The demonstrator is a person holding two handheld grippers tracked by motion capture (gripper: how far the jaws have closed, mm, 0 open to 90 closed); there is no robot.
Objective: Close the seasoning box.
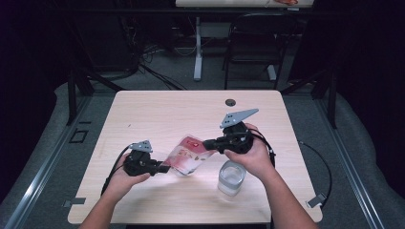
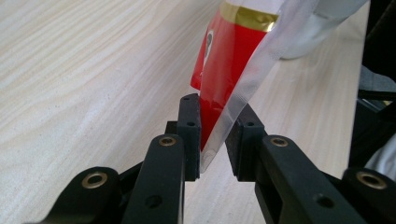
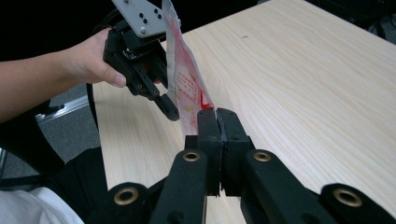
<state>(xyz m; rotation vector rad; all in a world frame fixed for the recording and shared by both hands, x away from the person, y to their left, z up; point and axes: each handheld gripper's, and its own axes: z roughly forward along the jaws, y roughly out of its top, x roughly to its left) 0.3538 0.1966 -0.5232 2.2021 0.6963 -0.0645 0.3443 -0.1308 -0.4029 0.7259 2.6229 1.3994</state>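
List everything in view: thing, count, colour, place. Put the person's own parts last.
Packet: one, red and white with clear edges, held above the table between the two grippers.
Cup: one, clear, on the table under the right hand.
Table: one, light wood, centre.
Chair: one, black, beyond the table.
Second table: one, white leg, at the back.
Cables: several, black, on the floor at the back.
Left gripper: one, black, jaws around the packet's clear edge with a gap on one side.
Right gripper: one, black, shut on the packet.
Hands: two, one on each gripper.
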